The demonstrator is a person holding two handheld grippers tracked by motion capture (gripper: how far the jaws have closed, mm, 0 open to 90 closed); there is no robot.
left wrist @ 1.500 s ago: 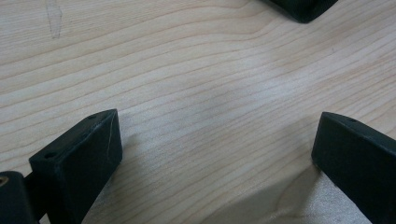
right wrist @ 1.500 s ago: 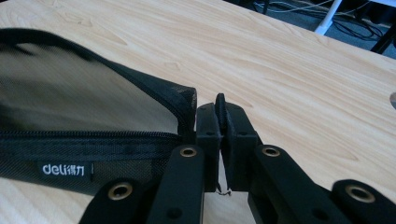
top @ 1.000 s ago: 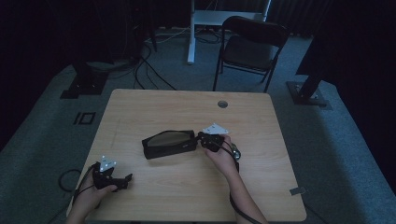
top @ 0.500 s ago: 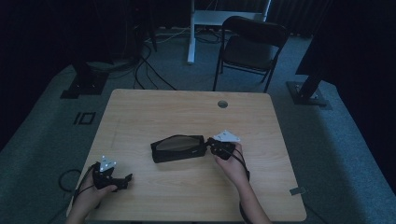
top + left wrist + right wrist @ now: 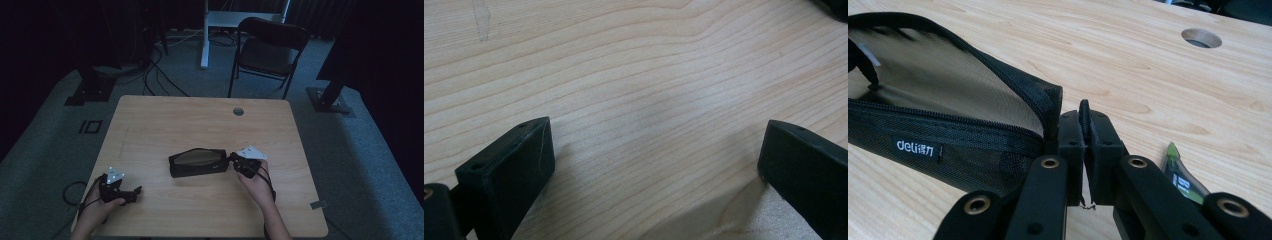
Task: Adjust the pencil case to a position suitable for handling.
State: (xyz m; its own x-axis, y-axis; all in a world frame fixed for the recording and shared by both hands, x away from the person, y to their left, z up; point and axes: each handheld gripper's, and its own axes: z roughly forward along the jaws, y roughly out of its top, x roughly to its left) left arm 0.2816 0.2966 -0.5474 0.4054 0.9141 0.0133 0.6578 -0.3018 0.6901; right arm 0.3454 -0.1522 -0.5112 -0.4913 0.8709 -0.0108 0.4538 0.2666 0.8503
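The high view looks forward and down from above the person's side onto the whole counter point(image 5: 200, 120), far enough back to take in the floor and a folding chair point(image 5: 267, 50) beyond it. The left gripper view sits very close to the counter's wood point(image 5: 634, 75), facing along the left hand-held gripper point(image 5: 654, 165). The right gripper view rides low on the right hand-held gripper point(image 5: 1083, 135), looking across the counter toward its round cable hole point(image 5: 1201, 38). It shares with the high view the black pouch point(image 5: 948, 110) and that hole point(image 5: 238, 111).
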